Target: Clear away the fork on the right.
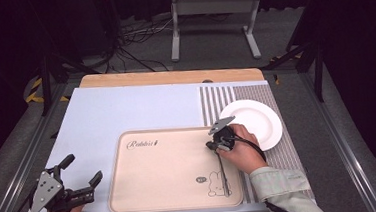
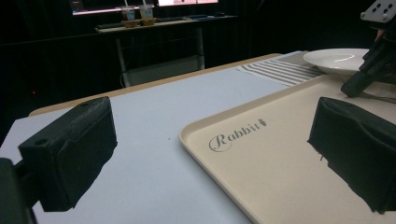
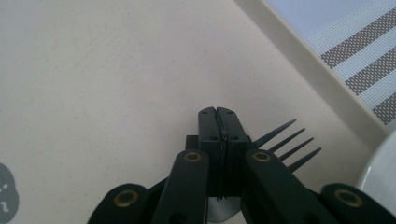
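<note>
1. Right gripper: jaws pressed together, pinching a black fork over the right part of the beige tray.
2. Fork tines point toward the tray's right rim; white plate lies just beyond, on the striped placemat.
3. Left gripper: jaws spread, holding nothing, at the tray's left edge above the open pale-blue mat.

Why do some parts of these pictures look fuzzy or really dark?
High view: the room behind the table is very dark. Left gripper view: the close black jaws look soft and blurry, and the plate has a small shine. Right gripper view: bright and even, with the fork tines sharp.
</note>
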`<action>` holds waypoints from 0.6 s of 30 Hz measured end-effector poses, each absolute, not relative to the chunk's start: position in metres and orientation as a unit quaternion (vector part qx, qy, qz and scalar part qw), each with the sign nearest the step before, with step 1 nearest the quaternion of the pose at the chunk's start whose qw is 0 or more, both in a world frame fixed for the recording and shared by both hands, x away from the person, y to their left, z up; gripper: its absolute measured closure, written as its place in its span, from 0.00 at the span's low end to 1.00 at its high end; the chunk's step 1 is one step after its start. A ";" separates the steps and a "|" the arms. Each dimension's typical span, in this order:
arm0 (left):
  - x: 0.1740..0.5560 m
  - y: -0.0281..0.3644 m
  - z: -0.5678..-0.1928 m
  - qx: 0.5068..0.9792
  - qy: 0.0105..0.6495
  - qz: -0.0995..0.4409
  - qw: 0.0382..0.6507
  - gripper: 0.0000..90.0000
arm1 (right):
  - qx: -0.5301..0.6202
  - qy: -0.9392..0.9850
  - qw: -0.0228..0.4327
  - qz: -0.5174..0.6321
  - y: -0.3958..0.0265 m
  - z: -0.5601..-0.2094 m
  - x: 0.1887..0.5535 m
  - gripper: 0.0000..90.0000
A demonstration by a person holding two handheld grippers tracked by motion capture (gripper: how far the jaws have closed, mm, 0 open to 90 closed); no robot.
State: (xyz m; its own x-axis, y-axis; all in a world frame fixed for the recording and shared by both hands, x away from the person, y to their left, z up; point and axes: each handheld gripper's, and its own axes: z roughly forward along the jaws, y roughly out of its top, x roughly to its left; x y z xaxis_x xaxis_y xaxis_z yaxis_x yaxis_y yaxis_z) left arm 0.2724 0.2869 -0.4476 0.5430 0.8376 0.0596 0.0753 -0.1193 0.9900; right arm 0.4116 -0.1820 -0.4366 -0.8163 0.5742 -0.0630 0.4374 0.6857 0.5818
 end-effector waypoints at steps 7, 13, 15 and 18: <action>0.272 0.287 -0.448 0.669 0.342 0.335 0.568 0.02 | 0.282 0.909 0.122 0.282 -0.186 -0.436 0.412 0.99; 0.273 0.287 -0.448 0.669 0.342 0.335 0.569 0.02 | 0.284 0.908 0.121 0.285 -0.189 -0.435 0.413 0.95; 0.273 0.287 -0.448 0.669 0.342 0.335 0.569 0.02 | 0.284 0.903 0.124 0.297 -0.189 -0.431 0.412 0.88; 0.273 0.287 -0.448 0.669 0.342 0.335 0.569 0.02 | 0.289 0.895 0.115 0.319 -0.189 -0.425 0.411 0.68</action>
State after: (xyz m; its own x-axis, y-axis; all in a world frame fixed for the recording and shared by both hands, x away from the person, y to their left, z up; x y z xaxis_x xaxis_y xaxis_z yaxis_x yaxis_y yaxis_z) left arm 0.2727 0.2870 -0.4481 0.5413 0.8388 0.0585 0.0771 -0.1189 0.9899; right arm 0.4110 -0.1891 -0.4254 -0.8068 0.5904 -0.0213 0.4437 0.6293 0.6380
